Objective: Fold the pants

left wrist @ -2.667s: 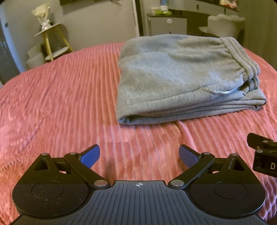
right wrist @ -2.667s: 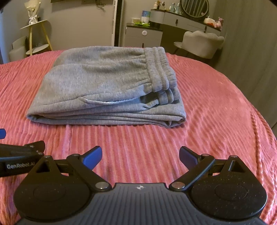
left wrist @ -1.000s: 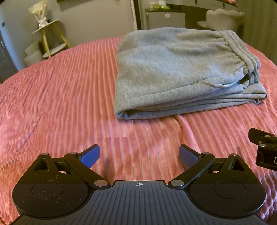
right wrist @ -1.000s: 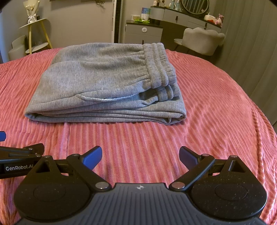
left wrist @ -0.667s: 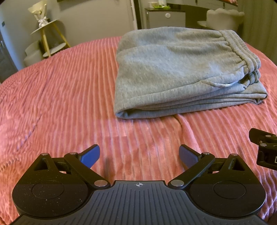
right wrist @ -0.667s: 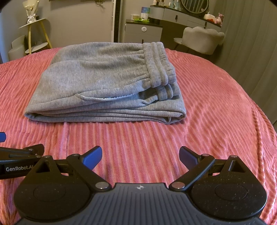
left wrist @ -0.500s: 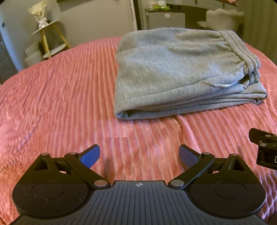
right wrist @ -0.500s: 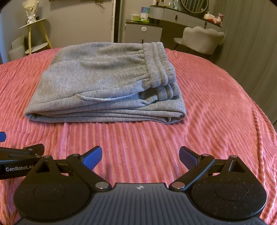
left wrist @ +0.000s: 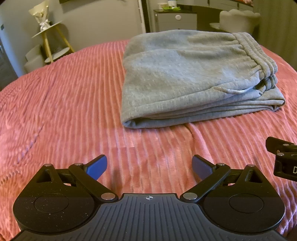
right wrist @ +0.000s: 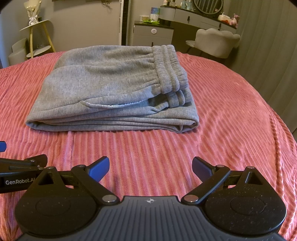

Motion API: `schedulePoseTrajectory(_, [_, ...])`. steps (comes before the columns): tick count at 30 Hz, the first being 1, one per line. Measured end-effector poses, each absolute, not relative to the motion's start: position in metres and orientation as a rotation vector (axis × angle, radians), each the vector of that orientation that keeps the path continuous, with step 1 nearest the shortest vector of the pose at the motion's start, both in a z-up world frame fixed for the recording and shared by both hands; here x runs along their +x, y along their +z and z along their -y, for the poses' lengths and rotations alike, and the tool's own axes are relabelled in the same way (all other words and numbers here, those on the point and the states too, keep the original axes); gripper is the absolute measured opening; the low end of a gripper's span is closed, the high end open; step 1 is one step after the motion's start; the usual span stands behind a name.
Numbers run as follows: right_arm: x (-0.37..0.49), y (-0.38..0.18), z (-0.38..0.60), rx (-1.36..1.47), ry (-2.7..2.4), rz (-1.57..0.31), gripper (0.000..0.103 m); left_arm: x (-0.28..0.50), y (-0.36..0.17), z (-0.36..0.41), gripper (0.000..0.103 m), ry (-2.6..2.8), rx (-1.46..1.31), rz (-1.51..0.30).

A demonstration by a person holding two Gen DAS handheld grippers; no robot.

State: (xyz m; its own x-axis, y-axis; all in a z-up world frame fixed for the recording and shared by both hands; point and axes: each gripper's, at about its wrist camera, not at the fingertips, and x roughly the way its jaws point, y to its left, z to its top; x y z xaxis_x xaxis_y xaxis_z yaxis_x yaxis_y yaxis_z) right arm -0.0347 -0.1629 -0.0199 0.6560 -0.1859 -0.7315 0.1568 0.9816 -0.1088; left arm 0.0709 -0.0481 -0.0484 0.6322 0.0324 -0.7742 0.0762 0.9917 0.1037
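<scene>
Grey sweatpants [left wrist: 193,79] lie folded in a flat stack on a pink ribbed bedspread [left wrist: 65,103], waistband at the right. They also show in the right wrist view [right wrist: 111,89]. My left gripper [left wrist: 149,167] is open and empty, held above the bedspread well short of the stack's near edge. My right gripper [right wrist: 150,169] is open and empty, also short of the stack. Each gripper shows at the edge of the other's view: the right one [left wrist: 282,157] and the left one [right wrist: 20,166].
A small gold-legged side table [right wrist: 37,35] stands beyond the bed at the left. A grey cabinet [right wrist: 152,35], a dressing table with a round mirror [right wrist: 207,7] and a padded chair [right wrist: 215,42] stand behind. A curtain [right wrist: 269,46] hangs at the right.
Both grippers stay open and almost still. The views have shifted only slightly since 2.7 s ago, and the pants have not moved.
</scene>
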Motion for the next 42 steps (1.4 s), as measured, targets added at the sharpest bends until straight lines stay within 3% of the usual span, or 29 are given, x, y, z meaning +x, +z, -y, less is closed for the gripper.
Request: schedulePoseTrajectory(42, [-0.0332, -0.0226, 0.1606, -0.052, -0.207, -0.848, 0.096, 0.0694, -0.0485, 0.0513, 0.100, -0.041, 0.167, -0.873])
